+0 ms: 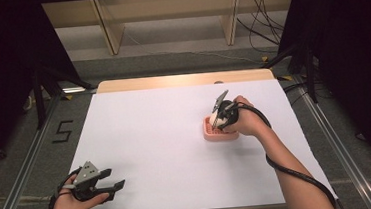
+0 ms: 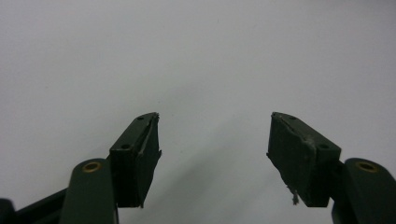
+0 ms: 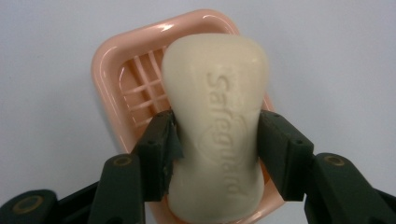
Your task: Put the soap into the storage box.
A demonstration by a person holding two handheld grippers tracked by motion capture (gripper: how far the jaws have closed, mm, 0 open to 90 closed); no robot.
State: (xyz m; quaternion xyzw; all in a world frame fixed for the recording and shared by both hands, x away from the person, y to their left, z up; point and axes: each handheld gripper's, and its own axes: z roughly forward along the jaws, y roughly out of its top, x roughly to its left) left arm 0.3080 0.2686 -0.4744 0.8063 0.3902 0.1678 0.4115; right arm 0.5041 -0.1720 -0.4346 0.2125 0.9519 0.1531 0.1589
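right gripper (image 3: 215,140) clamped on soap bar (image 3: 215,121) over pink soap dish (image 3: 122,79).
jaws pressed against both long sides of the bar at its waist; bar over the dish grid, mid-right on white tabletop (image 1: 151,137). left gripper (image 2: 215,154) at near-left corner, well apart, jaws spread wide, grasping nothing, above bare tabletop.

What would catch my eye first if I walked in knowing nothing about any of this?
Probably the pale soap bar, pinched at its sides by the black right tongs over a pink slatted soap dish right of the table's middle. Next, the wide white table itself. At its near left corner the left tongs rest, jaws spread apart with nothing between them.
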